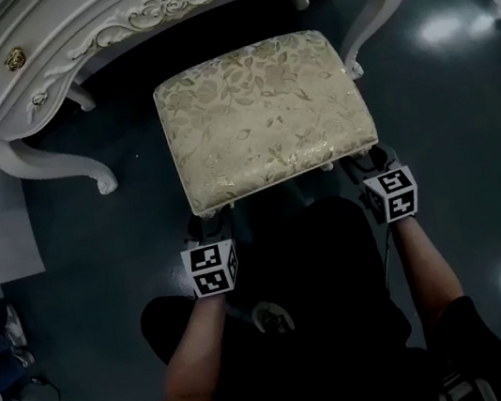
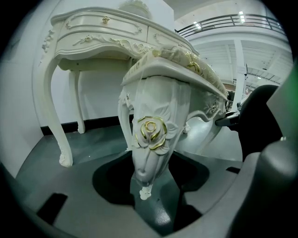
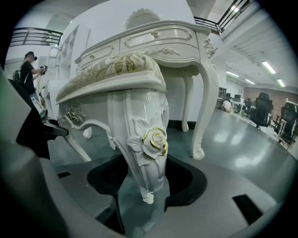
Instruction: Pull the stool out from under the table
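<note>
The left gripper [image 1: 205, 226] is clamping the near-left carved white leg [image 2: 150, 139] of the cream floral-cushioned stool [image 1: 265, 116]; the right gripper [image 1: 373, 166] is clamping the near-right leg [image 3: 145, 139]. The stool is lying just beyond both, equally near each — long axis left-right, far edge at the ornate white table [image 1: 91, 41].

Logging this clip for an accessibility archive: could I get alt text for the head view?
Seen from above, a cream floral-cushioned stool stands on a dark floor right at the front of an ornate white table. The left gripper and right gripper sit at its two near corners.
</note>
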### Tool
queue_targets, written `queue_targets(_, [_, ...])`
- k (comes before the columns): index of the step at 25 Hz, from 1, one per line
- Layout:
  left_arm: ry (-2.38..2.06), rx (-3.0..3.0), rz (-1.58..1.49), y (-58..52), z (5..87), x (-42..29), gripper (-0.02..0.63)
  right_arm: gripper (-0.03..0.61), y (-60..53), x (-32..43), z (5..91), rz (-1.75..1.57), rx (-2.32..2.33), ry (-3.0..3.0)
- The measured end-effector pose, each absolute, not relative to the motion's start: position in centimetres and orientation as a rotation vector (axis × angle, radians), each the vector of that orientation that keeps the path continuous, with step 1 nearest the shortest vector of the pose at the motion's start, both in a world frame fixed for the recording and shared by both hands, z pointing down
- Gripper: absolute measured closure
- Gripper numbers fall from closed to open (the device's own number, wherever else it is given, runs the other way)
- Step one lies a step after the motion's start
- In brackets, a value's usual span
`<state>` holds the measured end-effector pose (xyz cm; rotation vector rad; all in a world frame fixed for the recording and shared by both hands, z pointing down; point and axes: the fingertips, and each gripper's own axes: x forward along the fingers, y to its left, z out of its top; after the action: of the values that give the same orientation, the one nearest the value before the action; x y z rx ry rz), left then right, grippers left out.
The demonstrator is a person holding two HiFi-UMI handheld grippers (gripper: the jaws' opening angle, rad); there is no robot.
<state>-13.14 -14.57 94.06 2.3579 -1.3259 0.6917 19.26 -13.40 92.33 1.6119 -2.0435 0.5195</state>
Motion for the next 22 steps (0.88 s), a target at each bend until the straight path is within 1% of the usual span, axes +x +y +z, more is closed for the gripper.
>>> queue_targets(22, [-1.325,2.335,0.694,-13.96,93.86,-13.01,0.380,0.310,-13.70,19.54,92.11,0.531,1.589,-2.035])
